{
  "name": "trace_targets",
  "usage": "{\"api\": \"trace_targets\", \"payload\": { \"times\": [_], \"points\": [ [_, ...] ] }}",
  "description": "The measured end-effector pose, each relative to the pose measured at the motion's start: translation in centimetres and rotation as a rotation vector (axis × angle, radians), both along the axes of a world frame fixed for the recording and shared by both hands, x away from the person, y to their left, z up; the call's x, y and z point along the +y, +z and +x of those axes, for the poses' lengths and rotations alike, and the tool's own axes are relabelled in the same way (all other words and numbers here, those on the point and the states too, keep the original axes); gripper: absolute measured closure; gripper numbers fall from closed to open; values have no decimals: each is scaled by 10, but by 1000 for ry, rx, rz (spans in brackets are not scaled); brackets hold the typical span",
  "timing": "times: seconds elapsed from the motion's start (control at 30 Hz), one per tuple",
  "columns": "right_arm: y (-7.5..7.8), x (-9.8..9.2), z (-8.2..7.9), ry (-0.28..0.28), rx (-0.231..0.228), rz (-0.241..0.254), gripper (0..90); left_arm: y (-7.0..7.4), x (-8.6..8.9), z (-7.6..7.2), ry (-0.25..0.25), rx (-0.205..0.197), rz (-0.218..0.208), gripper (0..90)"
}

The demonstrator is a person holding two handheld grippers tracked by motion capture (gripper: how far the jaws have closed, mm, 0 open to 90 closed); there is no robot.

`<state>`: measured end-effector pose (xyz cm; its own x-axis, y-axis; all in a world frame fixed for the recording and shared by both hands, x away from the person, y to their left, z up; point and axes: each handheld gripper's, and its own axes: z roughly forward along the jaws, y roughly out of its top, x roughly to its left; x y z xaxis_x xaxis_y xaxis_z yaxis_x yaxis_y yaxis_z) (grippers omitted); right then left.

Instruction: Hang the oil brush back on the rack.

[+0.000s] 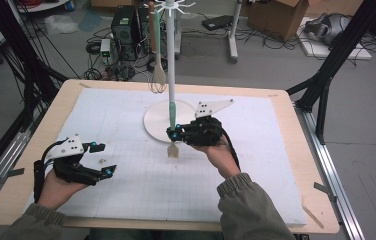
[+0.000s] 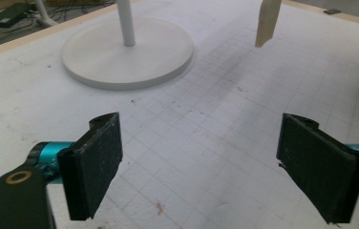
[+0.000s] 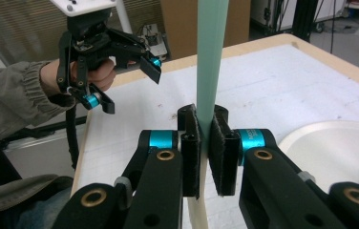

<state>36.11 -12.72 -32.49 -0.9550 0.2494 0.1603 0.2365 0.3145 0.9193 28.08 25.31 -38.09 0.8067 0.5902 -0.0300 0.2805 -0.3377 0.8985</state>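
Right gripper [image 3: 205,157] pinches the spatula [image 3: 210,62] by its smooth mint-green handle, pale wooden blade hanging over the gridded white mat [image 1: 141,195], at six o'clock from the round white stand base [image 1: 156,125]. Left gripper [image 2: 199,167] has rough black pads spread wide, nothing between. Cables litter the grey floor [image 1: 276,65].

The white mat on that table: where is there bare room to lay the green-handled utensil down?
Most of the mat is bare: the wide strip right of the right gripper, and the near middle between it and the left gripper. It is crowded where the stand's round base meets the held spatula.
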Motion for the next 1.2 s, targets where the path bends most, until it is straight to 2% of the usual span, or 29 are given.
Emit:
{"api": "trace_targets", "payload": {
  "times": [0.17, 0.73, 1.1, 1.2],
  "points": [
    [9, 0, 7, -5, -5, -3, 843, -2, 2, 1, 26, -4, 18, 112],
    [44, 7, 28, -2, -45, -17, 842, -7, 10, 2, 88, 5, 26, 27],
    [69, 11, 37, 0, -75, -25, 842, -7, 12, 2, 90, -1, 23, 17],
    [76, 12, 40, 1, -80, -12, 842, -7, 13, 2, 92, -1, 24, 17]
  ]
}}
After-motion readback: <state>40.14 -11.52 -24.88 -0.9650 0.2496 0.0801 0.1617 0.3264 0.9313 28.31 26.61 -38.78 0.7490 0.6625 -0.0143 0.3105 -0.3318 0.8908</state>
